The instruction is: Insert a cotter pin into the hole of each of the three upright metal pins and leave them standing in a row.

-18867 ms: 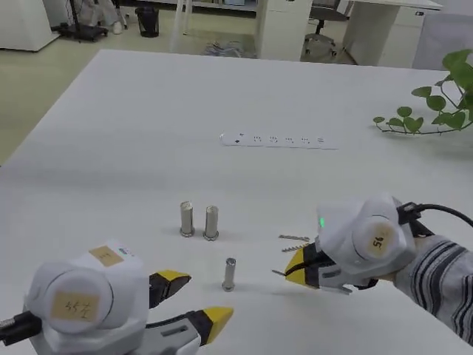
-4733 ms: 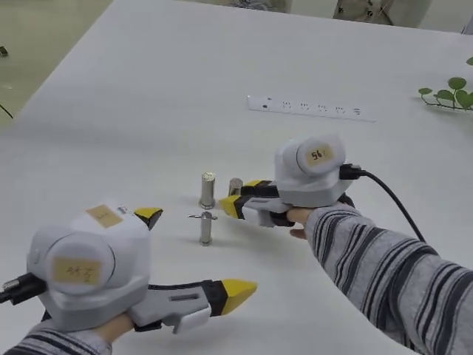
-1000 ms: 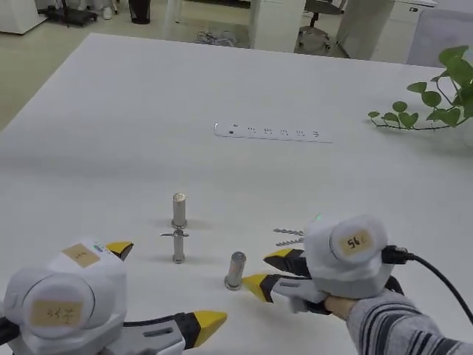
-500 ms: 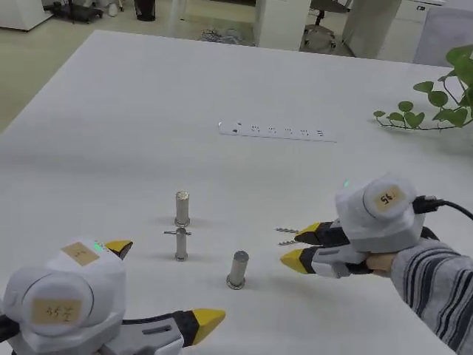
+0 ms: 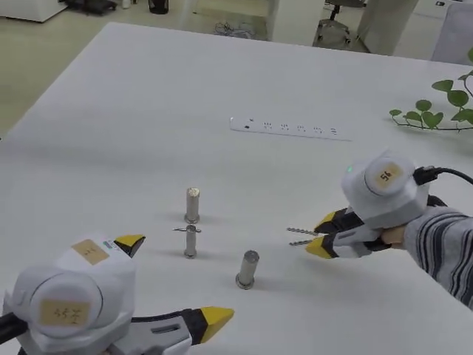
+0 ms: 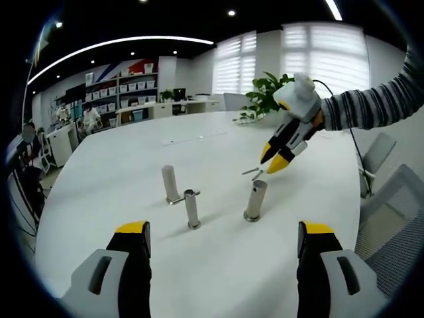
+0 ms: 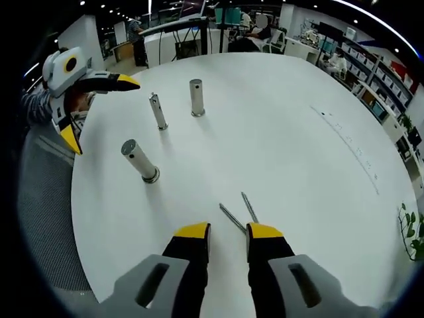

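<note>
The left gripper (image 5: 174, 279), jaws spread wide and empty, hovers clear at seven o'clock of the fitted pin (image 5: 191, 244); bare pins (image 5: 192, 205) stand at its twelve and four. At three lie loose cotter pins (image 5: 299, 237), where the right gripper (image 5: 322, 234) aims slightly parted jaws, likely to take one.

White desk (image 5: 111, 111); silver metal pins (image 5: 248, 268); left gripper (image 5: 176, 279) and right gripper (image 5: 319, 235) white, jaws black, yellow-tipped; grey-striped sleeve (image 5: 443, 248).

A white power strip (image 5: 290, 129) is laid flat on the wide white table (image 5: 111, 111). A green leafy plant (image 5: 436, 115) is seen at the far right side of the table. Shelves (image 6: 112, 89) are placed along a far wall.
</note>
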